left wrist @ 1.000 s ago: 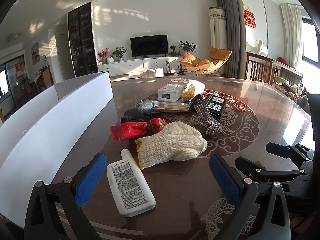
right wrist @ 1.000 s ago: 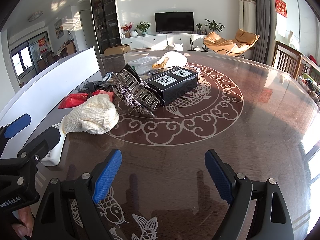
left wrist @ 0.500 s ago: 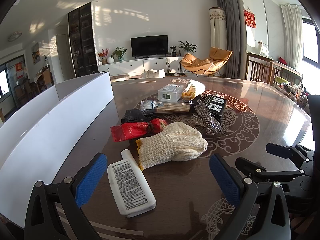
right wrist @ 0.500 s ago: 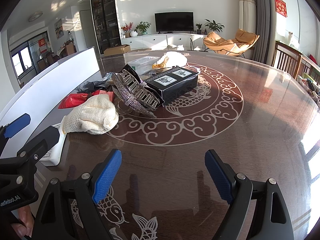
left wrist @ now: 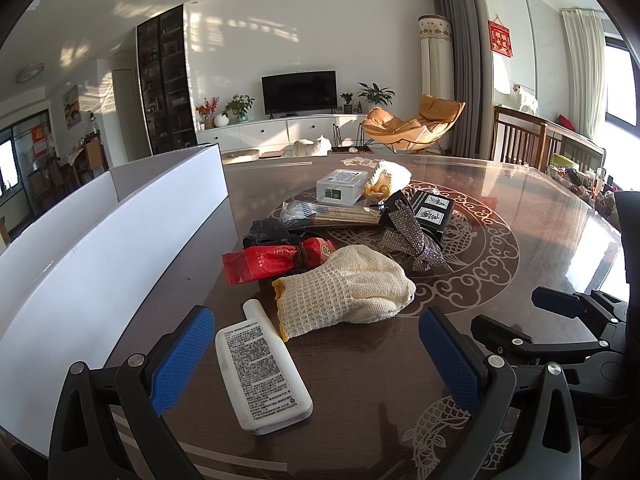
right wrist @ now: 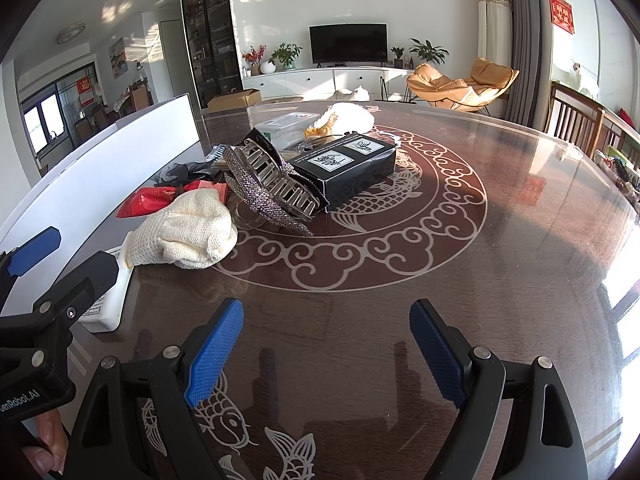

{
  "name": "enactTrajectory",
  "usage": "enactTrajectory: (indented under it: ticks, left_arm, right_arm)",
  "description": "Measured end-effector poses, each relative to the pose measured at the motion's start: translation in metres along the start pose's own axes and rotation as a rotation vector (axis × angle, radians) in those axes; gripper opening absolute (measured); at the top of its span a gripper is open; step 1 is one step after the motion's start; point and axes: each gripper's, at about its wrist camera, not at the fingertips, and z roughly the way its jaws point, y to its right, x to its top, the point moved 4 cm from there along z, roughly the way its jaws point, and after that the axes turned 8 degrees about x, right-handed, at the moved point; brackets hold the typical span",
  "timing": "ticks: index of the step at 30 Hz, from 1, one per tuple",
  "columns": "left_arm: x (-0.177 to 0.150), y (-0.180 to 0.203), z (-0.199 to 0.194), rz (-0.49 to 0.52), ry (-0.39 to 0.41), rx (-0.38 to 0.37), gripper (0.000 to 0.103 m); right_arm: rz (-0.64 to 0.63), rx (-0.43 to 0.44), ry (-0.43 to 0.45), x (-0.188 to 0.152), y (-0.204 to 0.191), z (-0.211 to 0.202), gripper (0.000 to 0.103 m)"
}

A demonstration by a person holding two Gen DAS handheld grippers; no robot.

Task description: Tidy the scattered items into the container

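Left gripper (left wrist: 316,354) is hovering with jaws spread wide and nothing between them — I am seeing the white bottle (left wrist: 262,372) lying flat just ahead, long axis running away from me, cap far. Right gripper (right wrist: 326,344) is gaping over bare table (right wrist: 520,240) — farther off. Container (left wrist: 92,248) is standing leftward.

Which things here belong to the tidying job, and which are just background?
Job: white bottle, knit glove, red packet, hair claw, black box, white container.
Background: television, orange chair.
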Motion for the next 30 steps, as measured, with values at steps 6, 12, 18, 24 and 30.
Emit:
enactTrajectory:
  ticks: [6,12,18,24,30]
  left_arm:
    - [0.0,-0.0003,0.0001,0.0,0.001,0.0,0.103]
    - [-0.0001,0.0001,-0.0001,0.0,0.001,0.0,0.103]
    - [0.0,-0.0002,0.0,0.0,0.001,0.0,0.103]
    - [0.0001,-0.0005,-0.0001,0.001,0.002,0.0,0.103]
    - [0.0001,-0.0004,-0.0002,0.001,0.002,0.0,0.103]
  right_arm:
    - [-0.001,0.0,-0.002,0.0005,-0.0006,0.0002,0.086]
    - [-0.001,0.001,-0.003,0.0009,-0.0016,0.0003,0.086]
    - [-0.001,0.001,-0.003,0.0009,-0.0017,0.0003,0.086]
    - [-0.001,0.001,-0.003,0.0009,-0.0016,0.0002,0.086]
    - [0.003,0.003,0.001,0.0006,-0.003,0.0004,0.086]
